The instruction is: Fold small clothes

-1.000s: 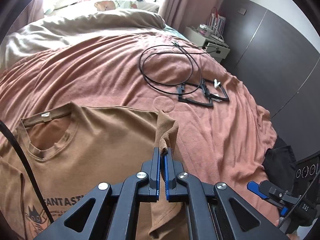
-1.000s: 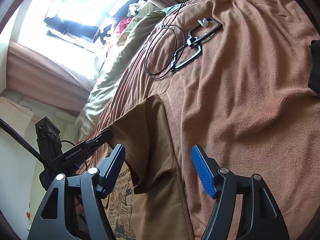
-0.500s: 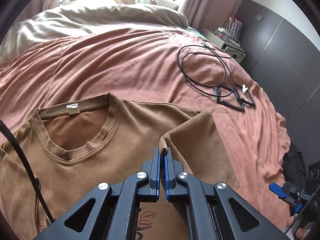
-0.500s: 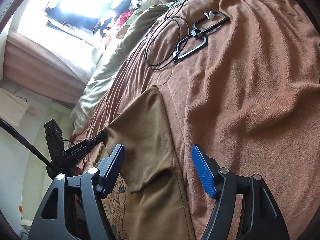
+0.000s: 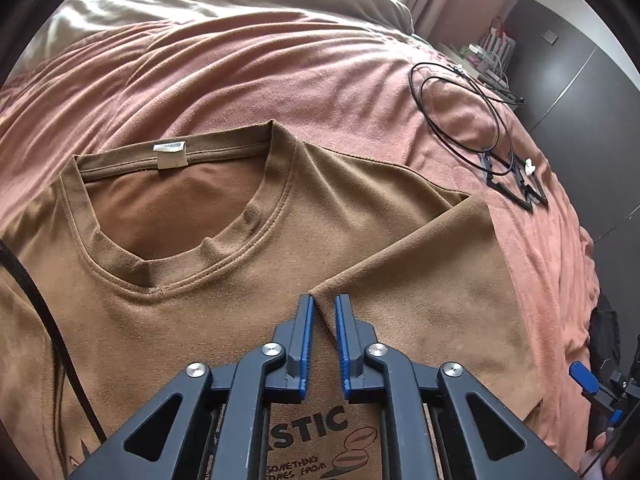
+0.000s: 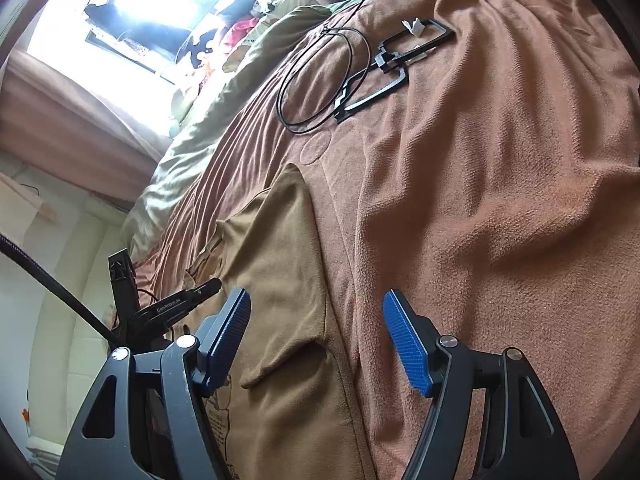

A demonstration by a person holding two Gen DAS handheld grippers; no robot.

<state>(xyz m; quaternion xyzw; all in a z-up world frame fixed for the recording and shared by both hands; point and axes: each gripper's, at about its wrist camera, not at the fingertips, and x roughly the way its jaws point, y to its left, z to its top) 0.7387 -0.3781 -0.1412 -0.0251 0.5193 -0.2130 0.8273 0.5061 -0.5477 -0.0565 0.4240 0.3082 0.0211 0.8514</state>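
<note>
The brown short-sleeved T-shirt with a dark print on the chest (image 5: 192, 292) lies flat, front side up, on the pinkish-brown fleece blanket (image 5: 280, 72) that covers the bed. Its right sleeve side (image 5: 432, 280) is already laid inward over the chest, so that the folded flap covers part of the printed letters. I judge that this is the first fold and that it is just finished; the other sleeve side is not folded as far as the left wrist view shows, and the folds of the length are not made yet. So the task is at its early part.

The left gripper (image 5: 324, 308) stands directly over the corner of the folded flap. Its blue pads are a little apart, with a narrow gap, and the edge of the cloth runs through this gap; it seems that the jaws are loosened and no longer press the fabric. The right gripper (image 6: 316, 324) is wide apart and holds nothing; it hovers above the folded edge of the shirt, near the border with the blanket.

No basket, box or other container shows on the bed, so I cannot say where the folded shirt should go. Farther on the blanket, well apart from the shirt, lie a thin black cable in loops (image 5: 460, 104) and black angular plastic frames (image 5: 516, 184); they do not touch the shirt
</note>
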